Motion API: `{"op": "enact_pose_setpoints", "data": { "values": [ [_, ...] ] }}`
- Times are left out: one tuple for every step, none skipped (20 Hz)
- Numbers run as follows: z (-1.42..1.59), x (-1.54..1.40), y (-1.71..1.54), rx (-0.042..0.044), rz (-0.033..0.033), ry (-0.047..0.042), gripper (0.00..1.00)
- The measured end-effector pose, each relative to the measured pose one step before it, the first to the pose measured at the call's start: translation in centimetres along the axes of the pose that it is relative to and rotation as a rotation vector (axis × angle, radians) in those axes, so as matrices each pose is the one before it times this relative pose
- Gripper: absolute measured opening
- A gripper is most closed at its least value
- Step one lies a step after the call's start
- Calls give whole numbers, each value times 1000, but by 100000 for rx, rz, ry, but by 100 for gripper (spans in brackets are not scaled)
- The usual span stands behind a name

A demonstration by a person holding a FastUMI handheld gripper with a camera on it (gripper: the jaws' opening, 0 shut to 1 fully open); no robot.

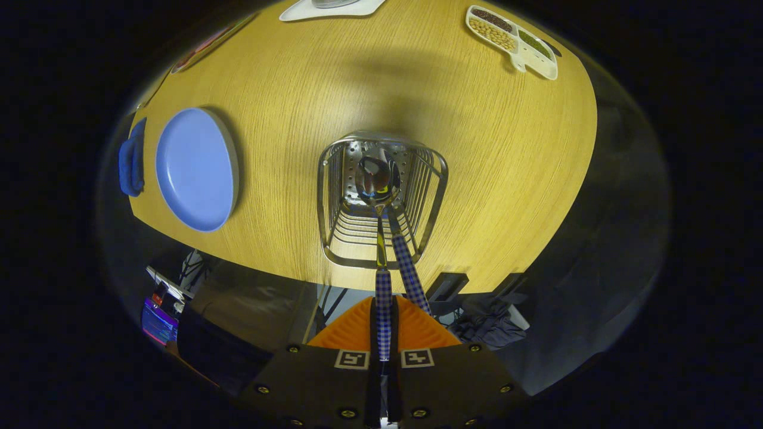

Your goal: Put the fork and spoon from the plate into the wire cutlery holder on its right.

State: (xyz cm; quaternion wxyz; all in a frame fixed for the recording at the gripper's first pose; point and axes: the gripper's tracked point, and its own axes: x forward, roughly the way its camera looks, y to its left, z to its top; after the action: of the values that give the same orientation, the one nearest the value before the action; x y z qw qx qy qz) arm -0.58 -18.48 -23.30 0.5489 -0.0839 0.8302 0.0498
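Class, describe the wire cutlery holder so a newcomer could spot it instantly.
On the wooden table, right of the blue plate, stands the wire cutlery holder, just ahead of the gripper. Alone there in shiny metal bars, it holds checked-handled cutlery.

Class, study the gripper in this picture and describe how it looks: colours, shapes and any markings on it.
The gripper has two orange fingers with ribbed faces that together form a wedge narrowing toward the tip. Behind them sits a dark, angular body dotted with round screw heads. Two square black-and-white markers sit on its front edge, one on each side of the central slot.
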Motion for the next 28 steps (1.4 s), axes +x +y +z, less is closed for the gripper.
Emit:
{"op": "enact_pose_setpoints", "data": {
  "values": [
    [2, 182, 35, -283, -138, 844, 5],
    [11, 45, 51, -422, 100, 1056, 7],
    [147, -168, 24, -873, 144, 319, 9],
    [104, 59, -72, -849, -231, 28, 9],
    [55, -216, -2, -556, 46, -262, 11],
    [39, -165, -109, -398, -491, -604, 11],
    [133, -309, -30, -407, -86, -579, 11],
    [-94, -231, -70, -583, -34, -1275, 13],
    [-115, -36, -112, -61, 94, -1120, 13],
    [-30, -650, 75, -392, 812, -2573, 15],
    [-124, -536, 467, 374, 1446, -4604, 32],
    [-138, -660, 312, 151, 1343, -5865, 46],
    [-84, -679, -3, 248, 411, -6966, 64],
    [35, -447, 411, 1223, 922, -7846, 64],
    [-140, -487, 576, 1345, 1012, -7918, 76],
    [-109, -696, 483, 1650, 109, -7993, 84],
    [49, -557, 816, 1617, 897, -8307, 91],
    [17, -545, 760, 685, 914, -8745, 96],
    [-95, -647, 896, 716, -242, -8079, 99],
    [-37, -759, 767, 22, -168, -7989, 99],
    [274, -917, 977, 53, -228, -8238, 99],
    [386, -878, 844, 391, -483, -8753, 99],
    [626, -984, 672, 103, -1443, -9479, 99],
    [1087, -989, 376, 265, -1758, -11209, 99],
    [1287, -1116, 455, 1121, -2787, -11073, 99],
    [1126, -1413, 803, 2026, -1017, -11280, 99],
    [1489, -1761, 718, 1490, -697, -11548, 99],
    [1598, -1209, 246, 710, -2701, -10447, 99]
  ]
}}
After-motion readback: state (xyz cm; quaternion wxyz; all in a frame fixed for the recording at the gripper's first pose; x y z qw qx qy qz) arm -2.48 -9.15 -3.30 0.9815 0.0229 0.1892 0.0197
